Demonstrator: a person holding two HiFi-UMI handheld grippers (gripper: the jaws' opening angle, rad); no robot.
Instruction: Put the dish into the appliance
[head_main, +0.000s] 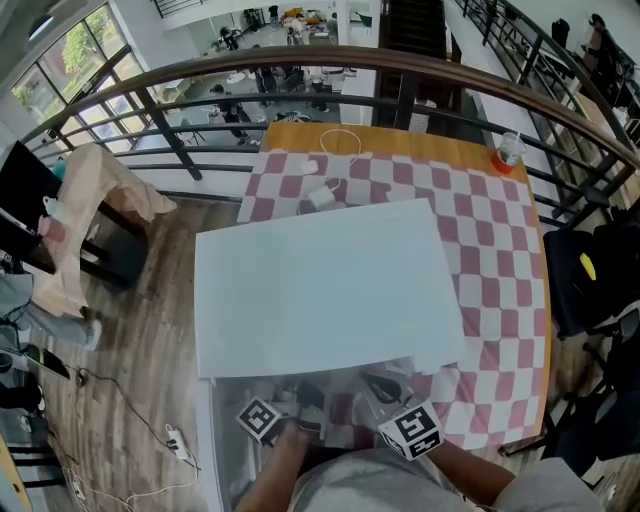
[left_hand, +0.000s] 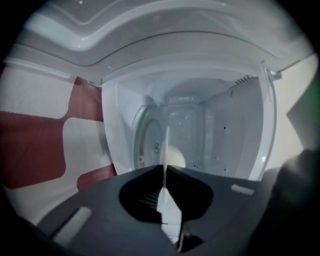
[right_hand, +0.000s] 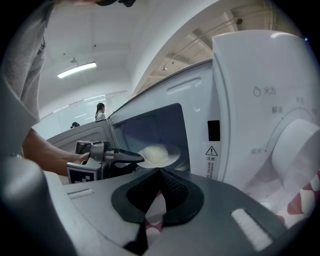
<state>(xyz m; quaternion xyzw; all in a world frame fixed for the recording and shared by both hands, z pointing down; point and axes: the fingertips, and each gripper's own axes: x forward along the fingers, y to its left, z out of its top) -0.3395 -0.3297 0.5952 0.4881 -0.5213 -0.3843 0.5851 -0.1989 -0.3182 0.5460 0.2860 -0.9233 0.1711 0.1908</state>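
The dish (right_hand: 158, 154), a white plate with a pale domed thing on it, hangs at the mouth of the open white microwave (head_main: 320, 285). My left gripper (right_hand: 131, 158) is shut on its rim. In the left gripper view the dish (left_hand: 165, 150) shows edge-on between the jaws of my left gripper (left_hand: 165, 172), in front of the cavity and its round turntable (left_hand: 146, 142). My right gripper (right_hand: 159, 174) is shut on nothing and sits to the right of the left one, in front of the oven. From above, both marker cubes, left (head_main: 262, 420) and right (head_main: 412, 430), sit below the oven's front edge.
The microwave stands on a red-and-white checkered cloth (head_main: 500, 260). Its control panel with a big round knob (right_hand: 300, 150) is right of the cavity, and the open door (right_hand: 85, 132) is on the left. Behind the oven lie a white charger with cable (head_main: 320, 195) and a cup (head_main: 507, 152).
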